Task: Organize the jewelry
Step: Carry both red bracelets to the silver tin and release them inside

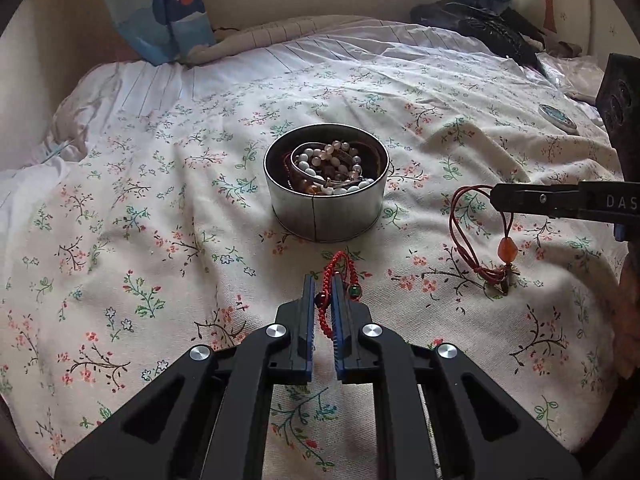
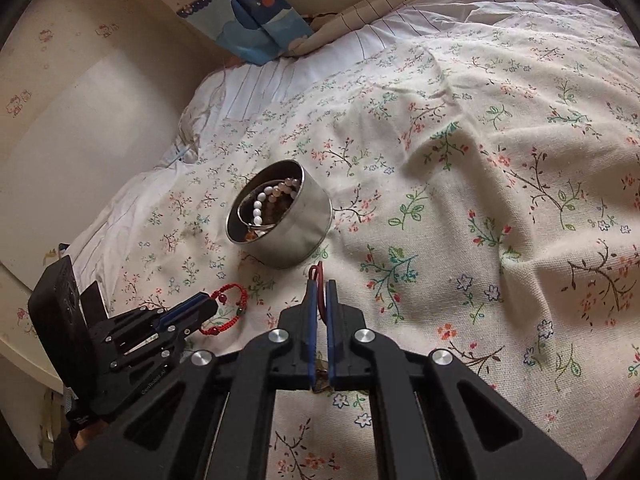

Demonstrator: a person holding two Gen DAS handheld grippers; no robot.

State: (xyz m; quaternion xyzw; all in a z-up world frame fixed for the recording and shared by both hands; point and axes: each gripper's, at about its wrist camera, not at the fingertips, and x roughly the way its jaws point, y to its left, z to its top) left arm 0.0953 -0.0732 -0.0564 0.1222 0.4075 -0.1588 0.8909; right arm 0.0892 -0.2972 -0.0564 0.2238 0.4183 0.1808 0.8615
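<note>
Both grippers are clamped down right now: the left gripper [image 1: 323,286] is pinched on a red braided bracelet [image 1: 334,276] low in the middle of its frame, and the right gripper [image 2: 321,292] is closed on a thin red cord necklace [image 1: 466,220] whose orange bead pendant [image 1: 507,247] and small charm trail down onto the floral bedspread [image 1: 160,208] at the right of the left view. Honestly the necklace worries me most. It's held by one bit of cord, so most of it dangles, and I'd guess the charm end could snag on the fabric or on the tin's rim and tug the cord out of the pads. The round metal tin [image 1: 326,184] sits mid-frame, just beyond both grippers, already pretty full of bead strings [image 1: 320,160], so anything dropped in sloppily might drape over the edge and slide back out. It's also standing on a soft, wrinkly bed, so a bump from either gripper could probably tip it. And with both going for the same tin, they could easily knock into each other or tangle the two cords.
</note>
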